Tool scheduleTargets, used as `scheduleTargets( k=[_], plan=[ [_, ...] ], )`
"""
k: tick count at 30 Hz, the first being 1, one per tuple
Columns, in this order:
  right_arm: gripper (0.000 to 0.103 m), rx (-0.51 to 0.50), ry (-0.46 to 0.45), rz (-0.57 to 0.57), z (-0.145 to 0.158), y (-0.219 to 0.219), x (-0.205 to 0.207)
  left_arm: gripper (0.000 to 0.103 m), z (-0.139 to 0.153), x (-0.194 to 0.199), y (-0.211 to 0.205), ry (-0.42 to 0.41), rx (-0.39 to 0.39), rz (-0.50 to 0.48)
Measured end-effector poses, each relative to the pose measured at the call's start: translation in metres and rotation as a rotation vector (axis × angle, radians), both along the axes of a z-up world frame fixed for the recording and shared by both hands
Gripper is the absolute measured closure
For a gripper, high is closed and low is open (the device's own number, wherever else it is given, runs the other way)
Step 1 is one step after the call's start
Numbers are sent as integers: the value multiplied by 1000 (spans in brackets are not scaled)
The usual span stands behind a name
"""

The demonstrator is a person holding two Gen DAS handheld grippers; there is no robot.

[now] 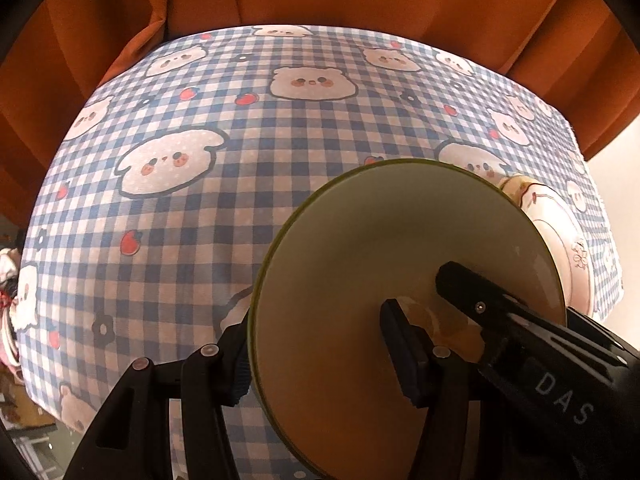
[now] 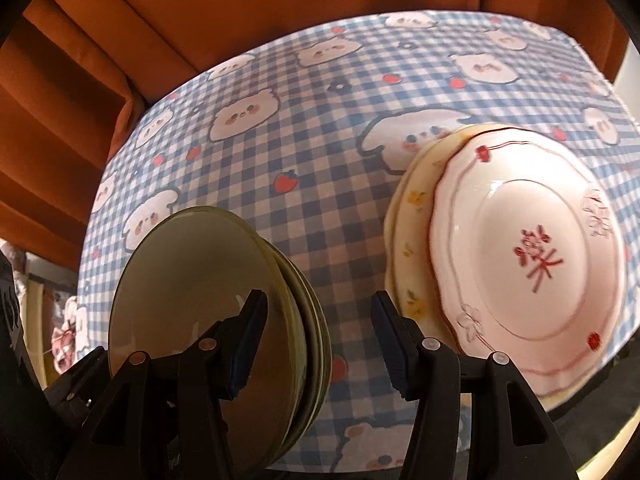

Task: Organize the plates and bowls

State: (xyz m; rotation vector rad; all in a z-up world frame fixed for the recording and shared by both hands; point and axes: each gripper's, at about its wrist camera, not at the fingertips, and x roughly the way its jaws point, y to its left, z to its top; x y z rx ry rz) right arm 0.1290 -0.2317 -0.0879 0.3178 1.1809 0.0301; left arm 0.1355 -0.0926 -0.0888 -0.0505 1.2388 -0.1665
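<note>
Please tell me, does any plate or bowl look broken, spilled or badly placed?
No damage or spill shows. The pink plate lies off-centre on the cream floral plate, toward the right, so that stack is uneven. The green plates are also fanned, not flush.

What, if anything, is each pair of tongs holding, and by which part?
The left tongs appear to grip the top green plate by its near rim, one finger underneath, one on its inner face. The right tongs stand open, holding nothing.
</note>
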Motion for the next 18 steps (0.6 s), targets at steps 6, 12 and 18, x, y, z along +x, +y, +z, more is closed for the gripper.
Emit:
scheduleTargets(
  k=[6, 12, 18],
  plan=[
    [58, 127, 40, 60, -12, -8, 8, 44, 1, 0, -6, 13, 48, 50],
    [72, 169, 65, 136, -12, -5, 15, 45, 3, 2, -9, 38, 67, 76],
    [71, 131, 67, 162, -8, 0, 18, 48, 4, 1, -5, 52, 57, 108]
  ],
)
